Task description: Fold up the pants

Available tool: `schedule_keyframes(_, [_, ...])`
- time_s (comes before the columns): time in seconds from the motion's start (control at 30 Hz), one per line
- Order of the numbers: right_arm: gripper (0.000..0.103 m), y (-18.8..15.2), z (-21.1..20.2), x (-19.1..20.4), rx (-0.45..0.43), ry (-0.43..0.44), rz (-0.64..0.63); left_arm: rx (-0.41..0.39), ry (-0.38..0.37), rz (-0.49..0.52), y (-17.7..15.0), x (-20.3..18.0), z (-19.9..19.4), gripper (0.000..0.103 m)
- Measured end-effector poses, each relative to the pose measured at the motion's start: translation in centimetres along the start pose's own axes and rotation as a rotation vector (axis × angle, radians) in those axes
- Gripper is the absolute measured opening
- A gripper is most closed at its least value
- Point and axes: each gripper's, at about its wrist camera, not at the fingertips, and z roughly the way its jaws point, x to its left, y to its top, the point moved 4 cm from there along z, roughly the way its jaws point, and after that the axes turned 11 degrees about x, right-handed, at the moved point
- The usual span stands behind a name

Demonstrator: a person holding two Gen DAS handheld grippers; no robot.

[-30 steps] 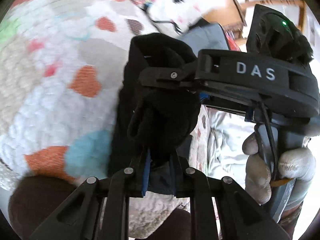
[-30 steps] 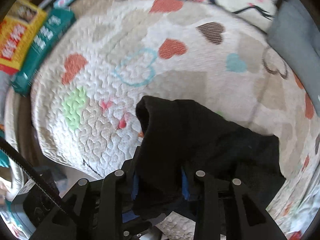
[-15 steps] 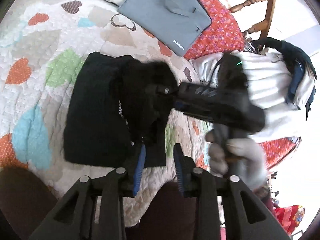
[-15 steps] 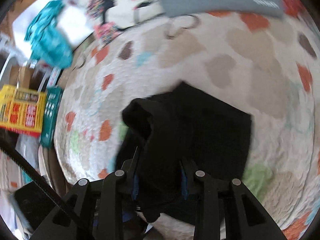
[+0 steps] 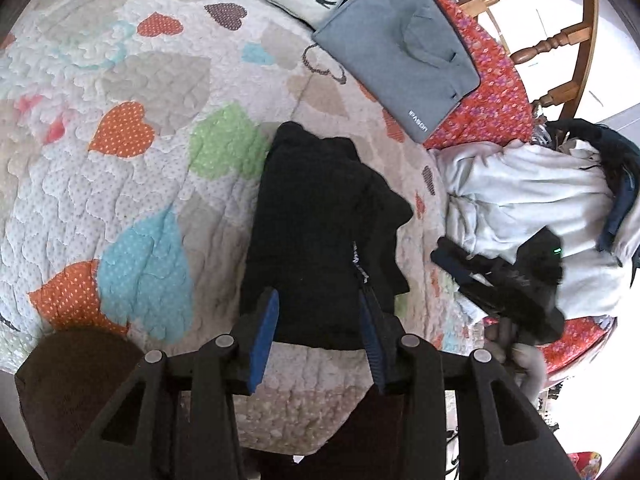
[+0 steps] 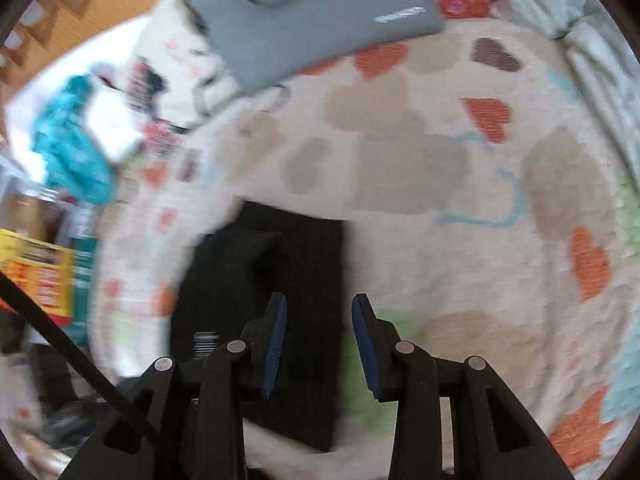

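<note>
Pants (image 5: 320, 240), black and folded into a compact stack, lie on our heart-patterned quilt (image 5: 140, 160), near its front edge. Our left tongs (image 5: 320, 332) have just been opening; their blue pads stand apart above the near end of the stack, with the cloth seen between them but not pinched. Our right tongs (image 6: 320, 332) have also just eased wider and stand spread over the pants (image 6: 280, 300), gripping nothing. In the left view, our right tongs (image 5: 500, 280) show blurred off to the side, before a heap of pale laundry (image 5: 520, 200). Beyond the pants, a grey laptop sleeve (image 5: 400, 56) rests on the bed.
</note>
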Motion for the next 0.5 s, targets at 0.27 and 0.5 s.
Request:
schedule_keyframes(0.27, [0.043, -0.7, 5.3, 3.3, 0.084, 0.025, 0.007, -0.015, 0.024, -0.007, -0.4, 0.8, -0.6, 0.041])
schedule_keyframes(0.5, [0.044, -2.6, 9.8, 3.9, 0.109, 0.003, -0.022, -0.024, 0.025, -0.030, -0.4, 1.7, -1.0, 0.042])
